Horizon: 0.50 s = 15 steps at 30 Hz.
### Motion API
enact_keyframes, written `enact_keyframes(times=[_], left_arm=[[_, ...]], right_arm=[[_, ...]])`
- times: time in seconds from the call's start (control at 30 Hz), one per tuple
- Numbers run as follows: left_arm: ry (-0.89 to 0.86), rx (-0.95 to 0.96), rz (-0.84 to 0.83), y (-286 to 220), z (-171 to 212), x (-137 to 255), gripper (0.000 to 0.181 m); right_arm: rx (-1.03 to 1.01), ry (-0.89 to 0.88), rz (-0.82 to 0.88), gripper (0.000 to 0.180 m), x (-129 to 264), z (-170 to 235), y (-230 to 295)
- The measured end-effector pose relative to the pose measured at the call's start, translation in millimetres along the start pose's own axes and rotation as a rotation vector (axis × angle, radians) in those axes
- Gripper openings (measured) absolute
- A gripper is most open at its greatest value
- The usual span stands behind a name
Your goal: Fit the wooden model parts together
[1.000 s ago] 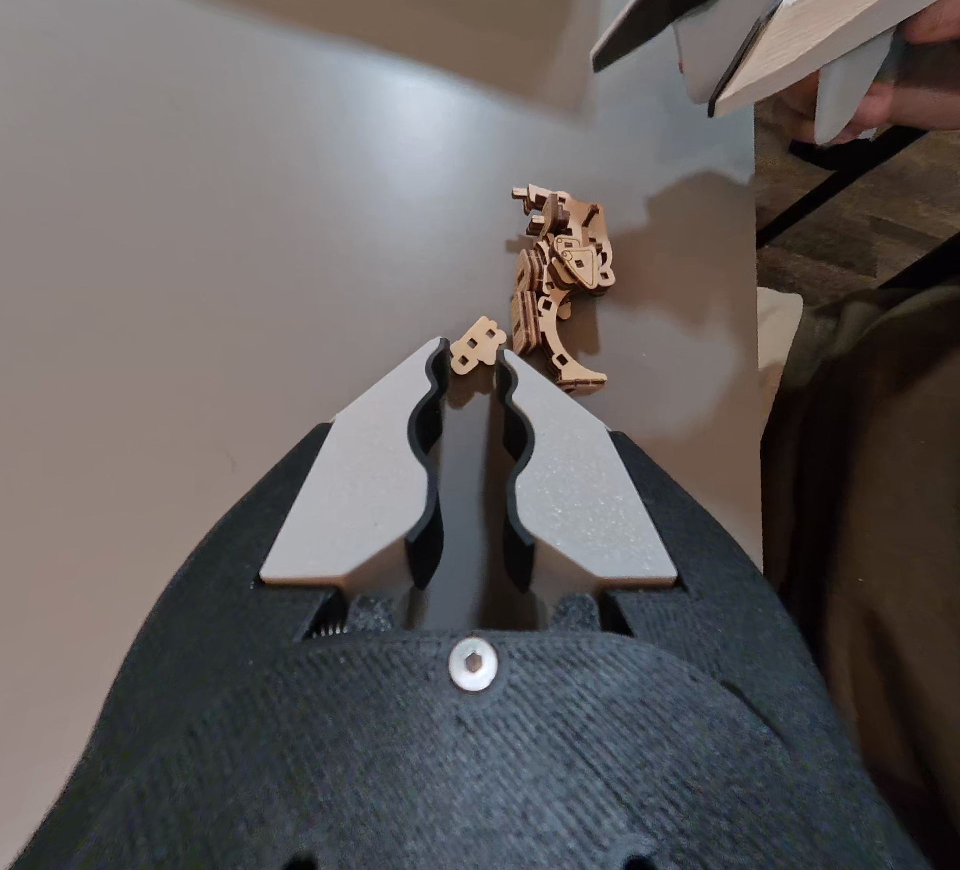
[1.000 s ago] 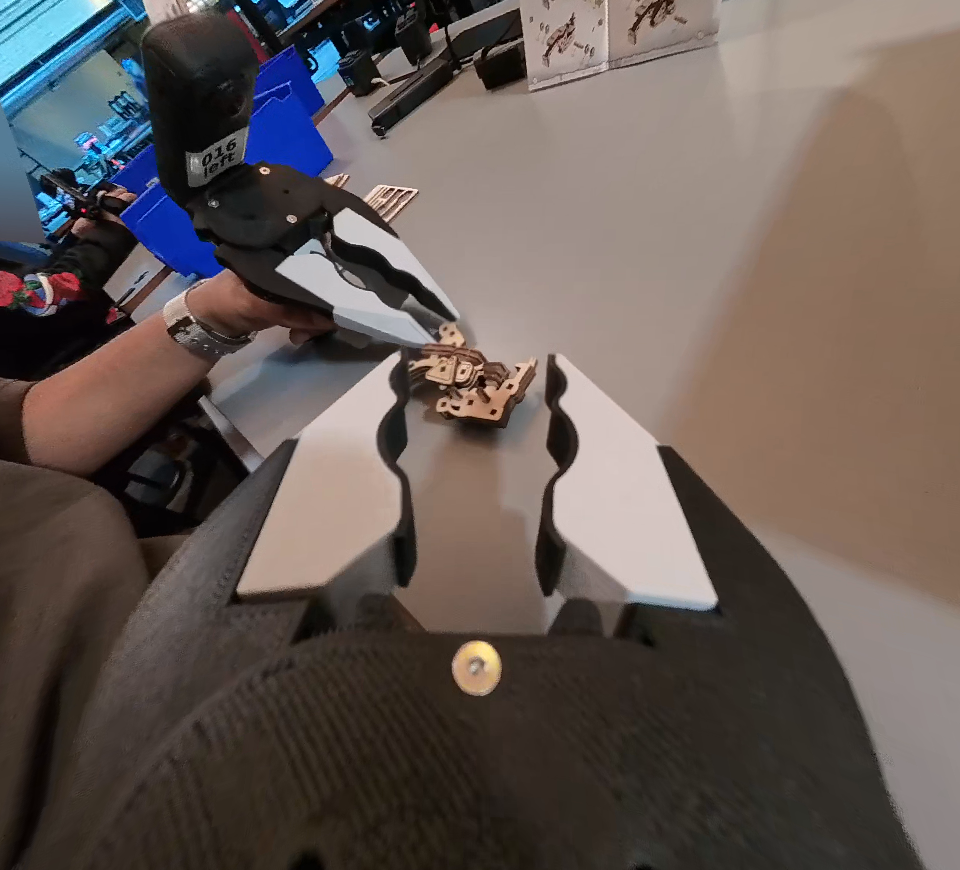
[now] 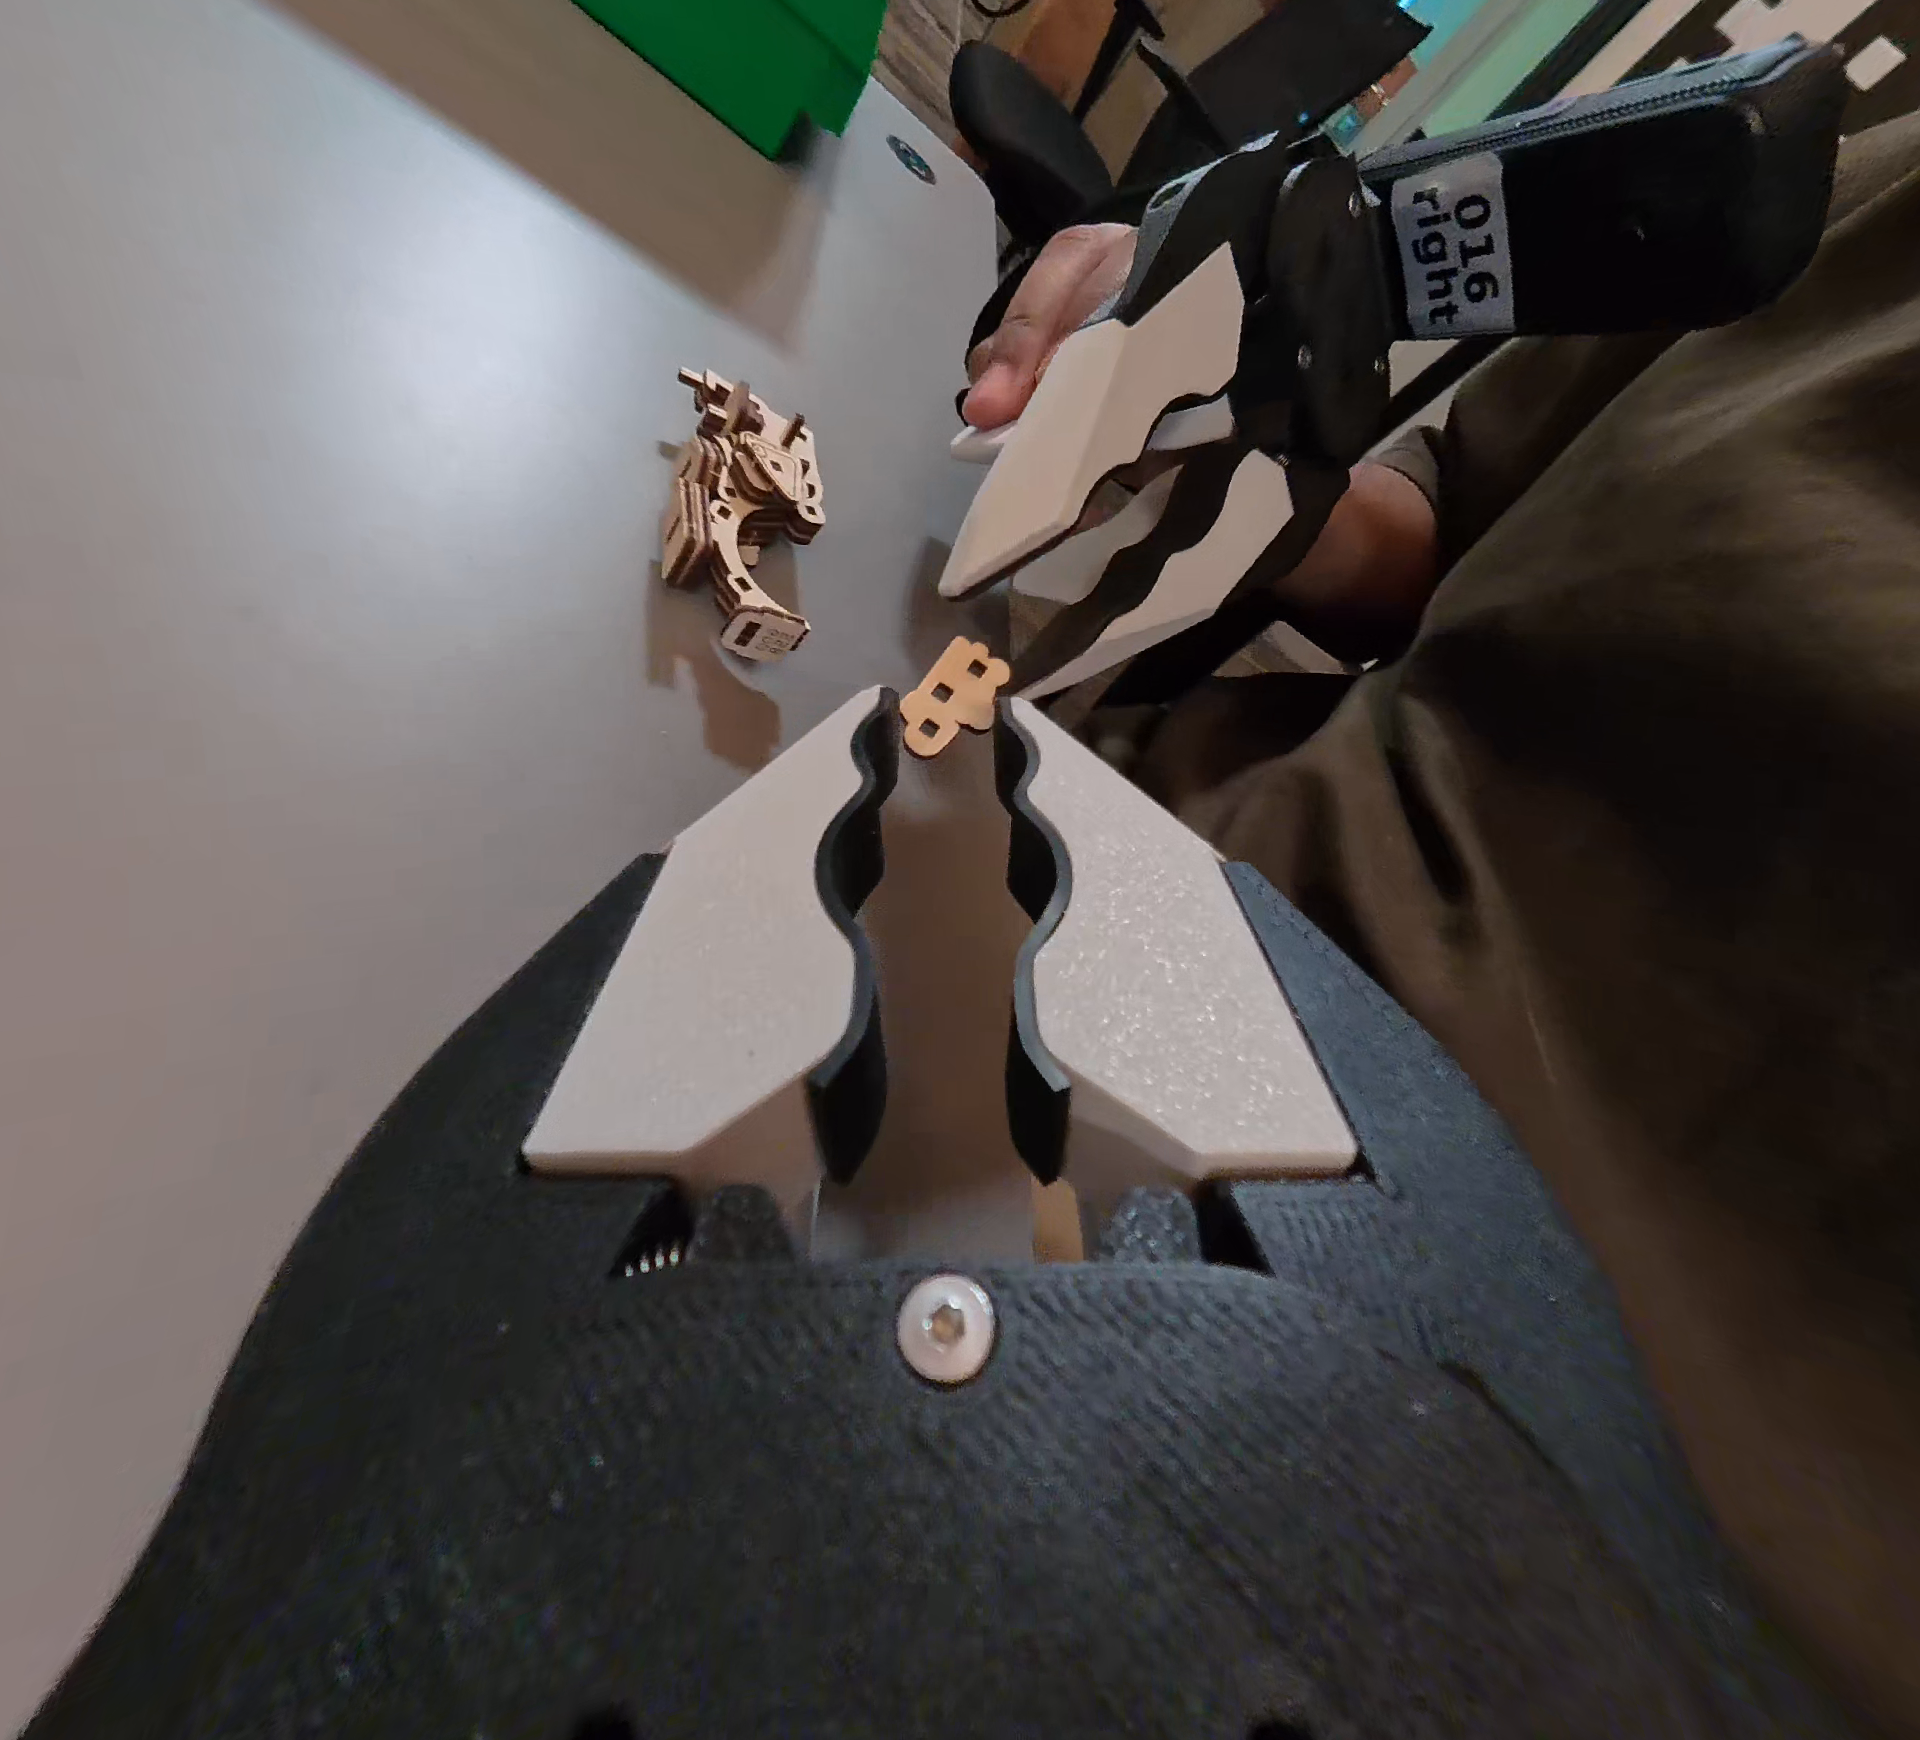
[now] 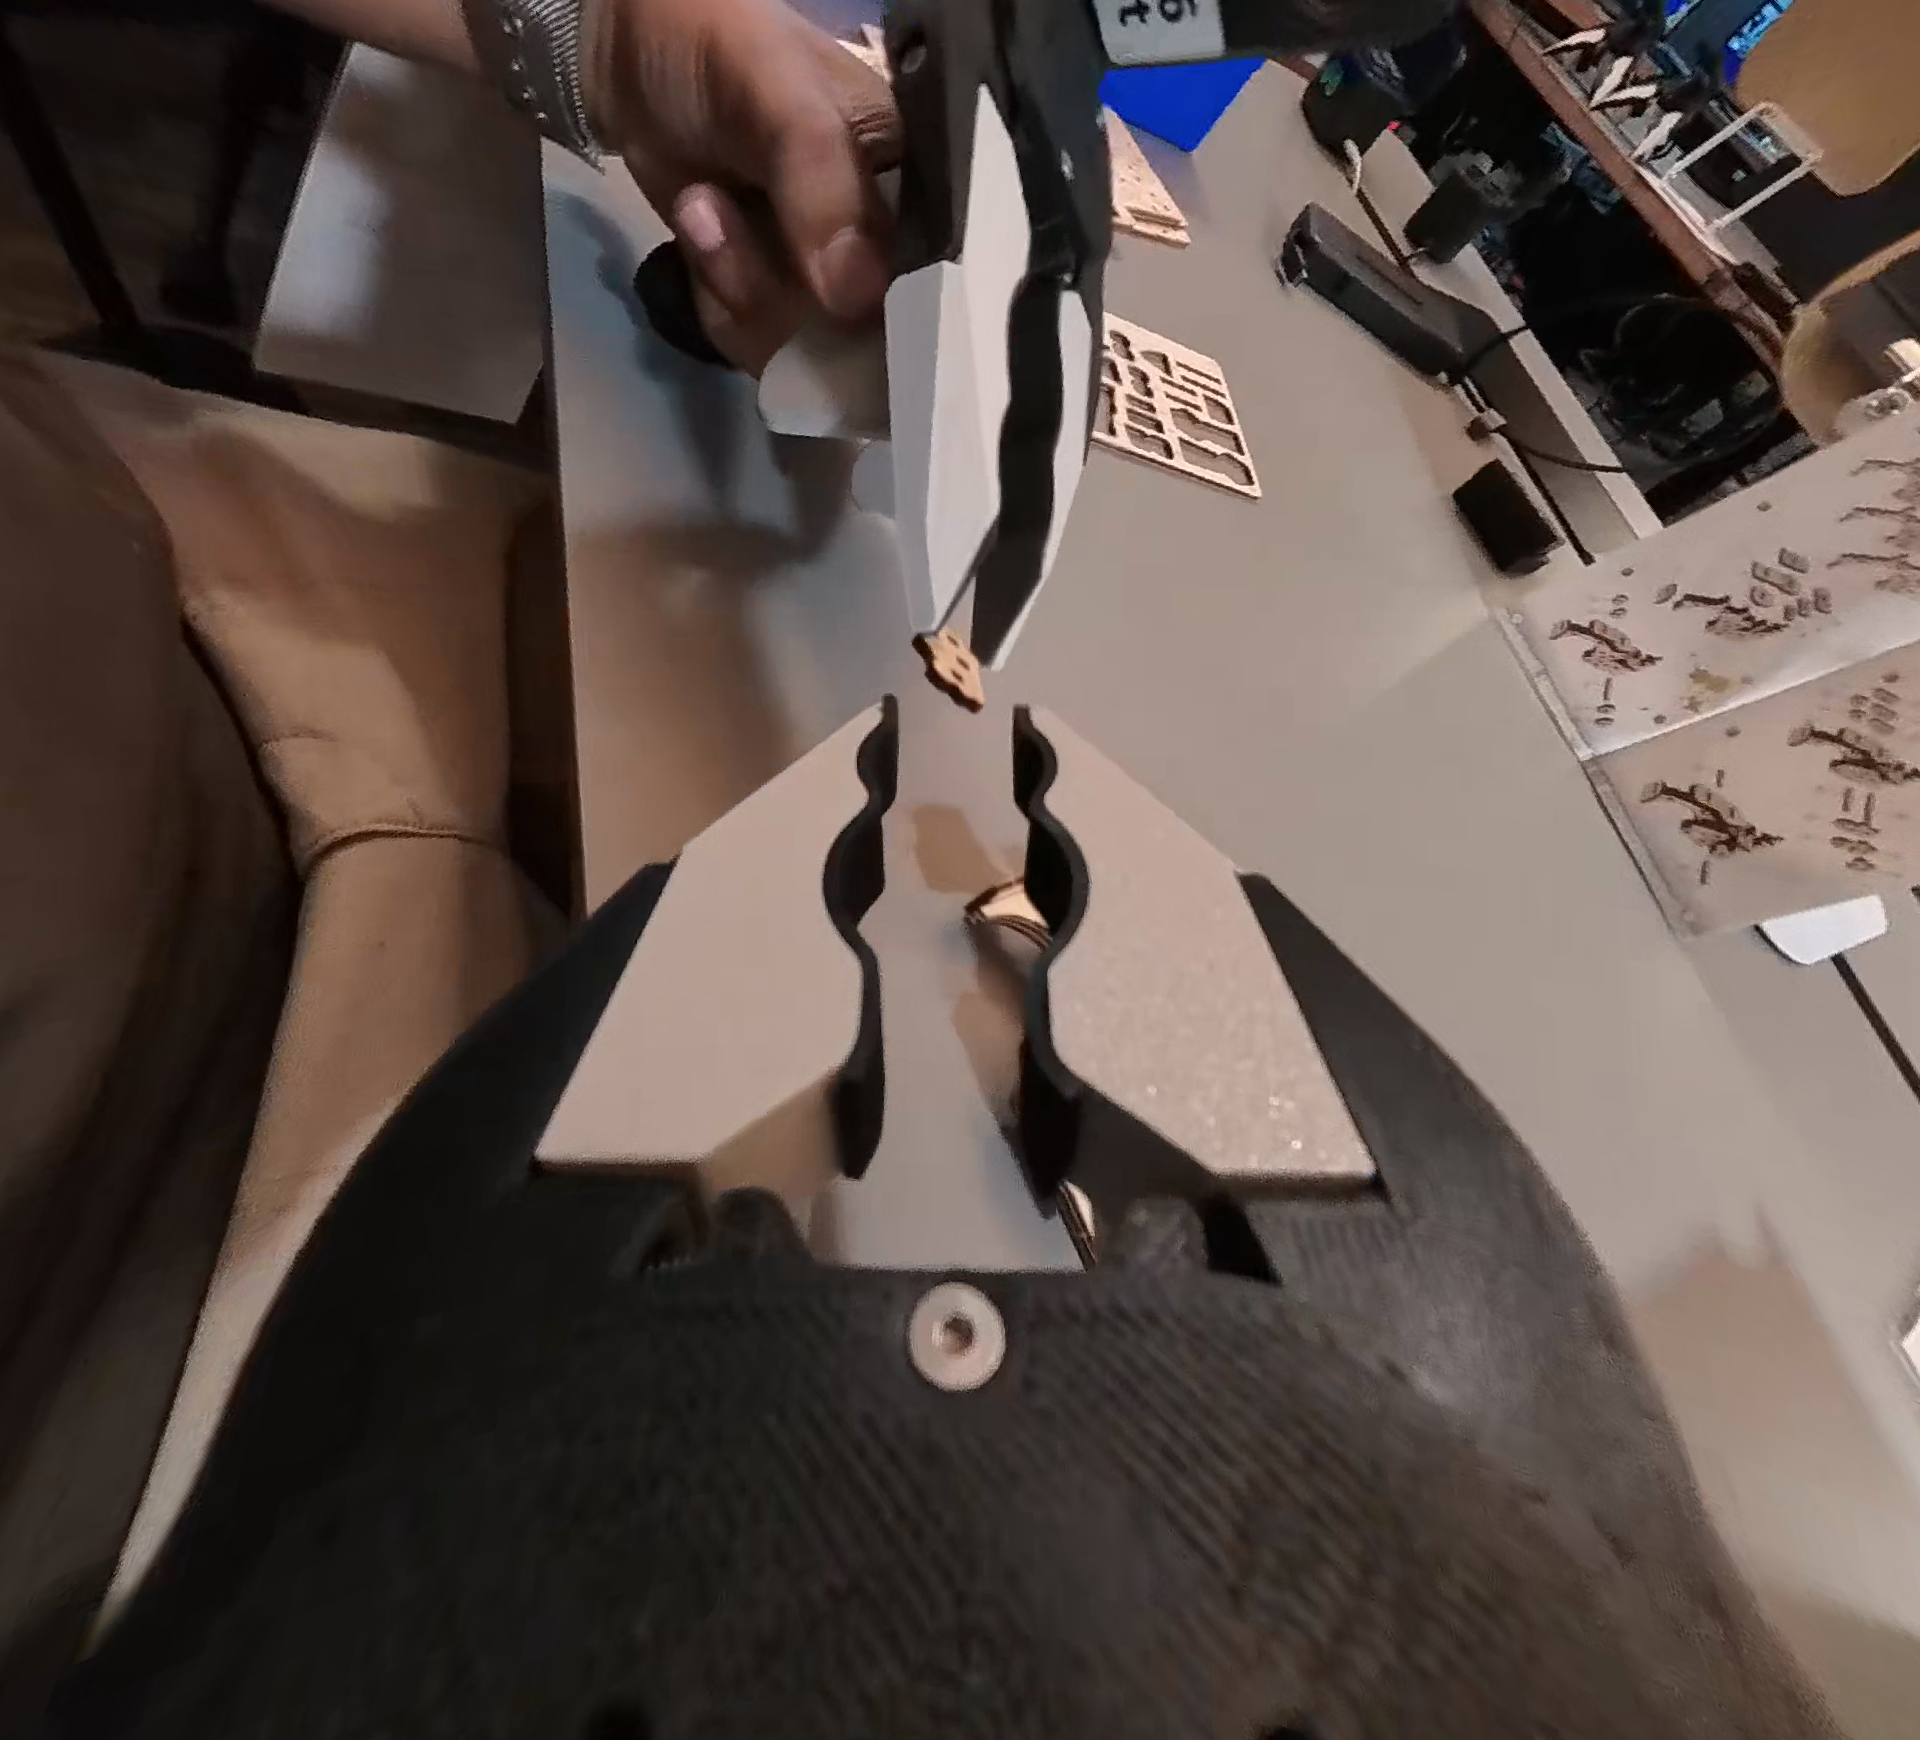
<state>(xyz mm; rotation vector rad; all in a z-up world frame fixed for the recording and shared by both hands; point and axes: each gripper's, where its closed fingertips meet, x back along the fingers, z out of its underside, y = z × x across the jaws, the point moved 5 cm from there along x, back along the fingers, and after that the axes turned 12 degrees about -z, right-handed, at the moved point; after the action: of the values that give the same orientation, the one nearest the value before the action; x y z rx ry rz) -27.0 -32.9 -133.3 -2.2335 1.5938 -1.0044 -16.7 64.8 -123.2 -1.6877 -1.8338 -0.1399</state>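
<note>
The left tongs (image 3: pixel 945 716) pinch a small slotted wooden piece (image 3: pixel 953 695) at their tips, raised clear of the assembled model (image 3: pixel 740 518) on the desk (image 3: pixel 312 443). The right tongs (image 4: pixel 951 716) hang part-open, empty, just beside the piece. It is judged light, thin and brittle: grip flat faces, not tabs.

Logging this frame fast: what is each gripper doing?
Left gripper: shut on the small wooden piece.
Right gripper: open, holding nothing.
</note>
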Motion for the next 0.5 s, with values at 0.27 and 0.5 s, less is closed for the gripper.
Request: enact_keyframes(times=[0.27,0.5], left_arm=[[0.070,0.002,0.076,-7.3,2.8,-17.0,0.017],[-0.035,0.029,0.088,-3.9,-17.1,-18.3,0.044]], right_arm=[[0.038,0.049,0.008,0.008,1.7,5.1,8.0],[-0.473,-0.195,0.002,0.001,34.5,14.6,-20.3]])
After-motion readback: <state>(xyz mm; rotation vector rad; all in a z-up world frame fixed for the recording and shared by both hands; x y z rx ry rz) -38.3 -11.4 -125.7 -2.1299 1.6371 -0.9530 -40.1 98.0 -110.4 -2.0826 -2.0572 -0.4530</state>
